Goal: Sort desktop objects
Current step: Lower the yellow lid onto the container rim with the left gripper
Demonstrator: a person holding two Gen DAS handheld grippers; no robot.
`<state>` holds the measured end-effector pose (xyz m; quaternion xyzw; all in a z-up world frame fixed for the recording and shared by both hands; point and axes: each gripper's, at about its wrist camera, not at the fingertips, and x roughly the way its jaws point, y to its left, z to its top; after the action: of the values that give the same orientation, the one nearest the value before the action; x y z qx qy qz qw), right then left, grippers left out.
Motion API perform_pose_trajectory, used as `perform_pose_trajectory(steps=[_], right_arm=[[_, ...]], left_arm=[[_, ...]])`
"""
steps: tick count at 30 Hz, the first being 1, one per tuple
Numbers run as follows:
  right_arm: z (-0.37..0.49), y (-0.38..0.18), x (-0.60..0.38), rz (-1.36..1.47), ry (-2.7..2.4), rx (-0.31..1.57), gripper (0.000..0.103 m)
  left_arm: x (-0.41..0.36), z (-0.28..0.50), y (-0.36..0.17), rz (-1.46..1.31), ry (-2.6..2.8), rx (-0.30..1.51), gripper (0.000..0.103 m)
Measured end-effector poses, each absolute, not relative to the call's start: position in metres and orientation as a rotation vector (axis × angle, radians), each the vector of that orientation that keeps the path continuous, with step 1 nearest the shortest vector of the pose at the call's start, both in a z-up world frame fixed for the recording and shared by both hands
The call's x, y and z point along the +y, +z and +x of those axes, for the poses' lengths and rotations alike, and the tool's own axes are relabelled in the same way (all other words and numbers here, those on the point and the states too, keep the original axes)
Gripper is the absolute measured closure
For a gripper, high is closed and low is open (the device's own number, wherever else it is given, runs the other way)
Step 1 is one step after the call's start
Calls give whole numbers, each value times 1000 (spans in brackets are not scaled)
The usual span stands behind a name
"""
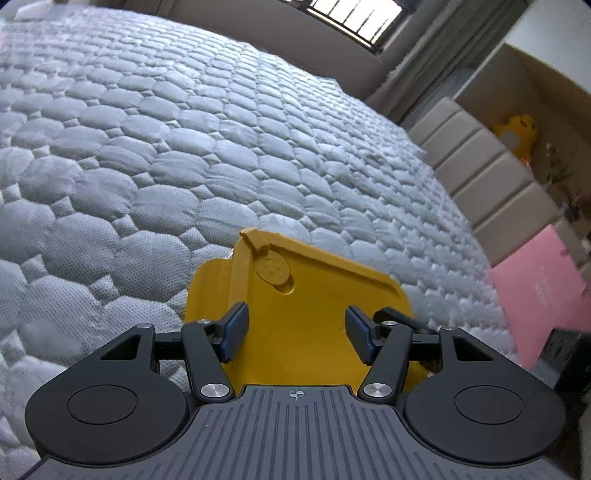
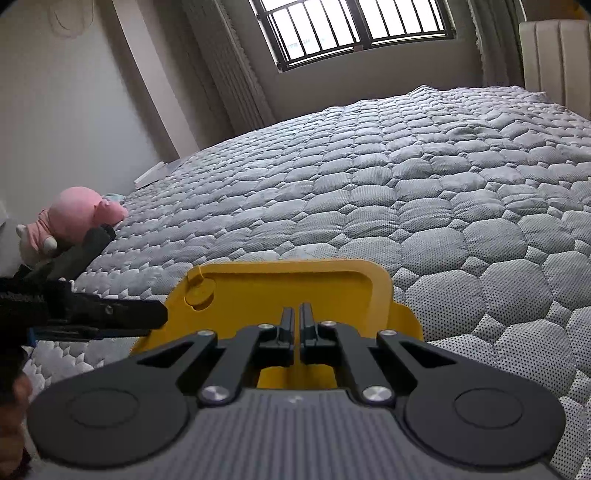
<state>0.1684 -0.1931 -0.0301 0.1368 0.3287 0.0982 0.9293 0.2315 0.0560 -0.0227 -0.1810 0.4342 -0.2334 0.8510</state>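
Bedroom, barred window (image 2: 354, 29) at the far wall; grey quilted bed (image 1: 184, 147) as the work surface, no bench in view.

Item: yellow tray (image 1: 295, 295), flat plastic with a raised rim and a round embossed mark near one corner. Lies just ahead of and partly beneath both claws.

Left claw (image 1: 295, 332): about half open, blue pads standing either side over the tray's face; whether they press on it cannot be told.

Right claw (image 2: 299, 325): jaws together, with only a thin seam between them, positioned over the tray's near edge; whether that edge is pinched cannot be told.

Also present: pink plush toy (image 2: 81, 218) well off to the left of the right claw; pink box (image 1: 546, 295) to the right of the left claw.

Risk, as a judgement: a thin rim grip may slip and the tray tilt or drop if lifted by one side; soft bedding gives underneath, so pressing down could rock it.
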Motion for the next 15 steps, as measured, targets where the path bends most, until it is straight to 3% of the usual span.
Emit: perform_pose_trajectory(steps=[8,15], right_arm=[[171,-30,-193,273,195,674,102],[171,-27,-188,250,191,690,102]], left_arm=[[37,213,-12,-370,-608,950,38],[43,231,-36,-468,-591,1011,47]])
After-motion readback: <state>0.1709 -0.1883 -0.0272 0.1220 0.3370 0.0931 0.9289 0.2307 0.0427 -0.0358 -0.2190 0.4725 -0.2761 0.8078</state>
